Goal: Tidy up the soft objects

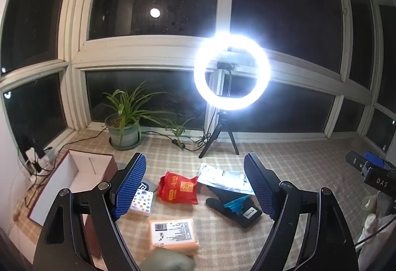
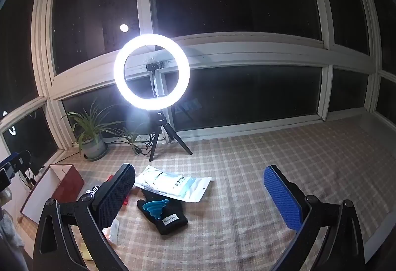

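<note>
On the checked cloth lie a red bag [image 1: 178,188], an orange packet with a barcode label [image 1: 173,233], a small tissue pack with printed dots [image 1: 142,202], a white plastic pouch [image 1: 224,178] [image 2: 173,183] and a black glove with a blue funnel on it [image 1: 232,206] [image 2: 162,212]. A grey-green soft thing [image 1: 164,259] shows at the bottom edge. An open box with a white inside [image 1: 74,179] [image 2: 57,186] stands at the left. My left gripper [image 1: 195,186] hangs open above the items, holding nothing. My right gripper [image 2: 200,199] is open and empty too, over the glove and pouch.
A bright ring light on a tripod [image 1: 231,72] [image 2: 151,69] stands at the back by the dark windows. A potted plant [image 1: 123,127] [image 2: 92,142] and cables sit at the back left. The right gripper's body [image 1: 371,172] shows at the right edge.
</note>
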The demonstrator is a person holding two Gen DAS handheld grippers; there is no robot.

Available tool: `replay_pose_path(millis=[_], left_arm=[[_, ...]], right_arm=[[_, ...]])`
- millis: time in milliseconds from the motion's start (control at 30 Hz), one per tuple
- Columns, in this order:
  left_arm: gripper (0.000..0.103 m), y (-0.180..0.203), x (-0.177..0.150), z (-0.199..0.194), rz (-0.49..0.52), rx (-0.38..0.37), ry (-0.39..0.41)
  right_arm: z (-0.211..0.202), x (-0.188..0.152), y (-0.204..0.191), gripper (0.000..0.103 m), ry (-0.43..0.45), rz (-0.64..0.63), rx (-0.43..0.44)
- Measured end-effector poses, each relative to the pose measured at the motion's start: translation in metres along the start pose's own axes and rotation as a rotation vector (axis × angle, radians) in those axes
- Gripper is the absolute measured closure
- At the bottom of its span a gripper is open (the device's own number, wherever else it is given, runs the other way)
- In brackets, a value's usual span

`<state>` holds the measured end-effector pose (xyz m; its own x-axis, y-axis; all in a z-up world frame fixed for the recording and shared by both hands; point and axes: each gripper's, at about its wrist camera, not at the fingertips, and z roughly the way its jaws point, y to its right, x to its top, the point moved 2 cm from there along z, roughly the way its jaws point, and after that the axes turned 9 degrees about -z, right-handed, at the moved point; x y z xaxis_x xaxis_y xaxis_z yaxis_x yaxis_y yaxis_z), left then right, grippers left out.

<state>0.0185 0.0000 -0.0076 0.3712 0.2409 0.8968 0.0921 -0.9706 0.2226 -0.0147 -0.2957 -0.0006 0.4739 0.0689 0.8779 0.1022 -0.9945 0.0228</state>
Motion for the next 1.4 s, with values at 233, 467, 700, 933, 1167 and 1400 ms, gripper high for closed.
replay_pose_path(millis=[233,467,700,933,1167,1400], left_arm=[[0.022,-0.003,-0.005,0.009,-0.023,0.007,-0.079],[0.022,-0.010,-0.008,0.009,-0.021,0.017,-0.066],[0.022,-0.009,-0.013,0.008,-0.007,0.027,-0.073],[0.022,-0.010,-0.017,0.006,-0.004,0.030,-0.077],[0.022,-0.011,-0.018,0.005,-0.007,0.031,-0.080],[0.022,-0.012,-0.017,0.005,-0.008,0.033,-0.082]], right_arm=[[0.002,0.001,-0.007,0.000,-0.001,-0.044,-0.011],[0.010,-0.005,-0.009,0.000,-0.015,-0.040,-0.009],[0.012,-0.008,-0.008,0.000,-0.016,-0.038,-0.009],[0.011,-0.011,-0.010,0.000,-0.018,-0.043,-0.007],[0.012,-0.010,-0.018,0.000,-0.026,-0.051,-0.004],[0.012,-0.008,-0.019,0.000,-0.028,-0.054,-0.007]])
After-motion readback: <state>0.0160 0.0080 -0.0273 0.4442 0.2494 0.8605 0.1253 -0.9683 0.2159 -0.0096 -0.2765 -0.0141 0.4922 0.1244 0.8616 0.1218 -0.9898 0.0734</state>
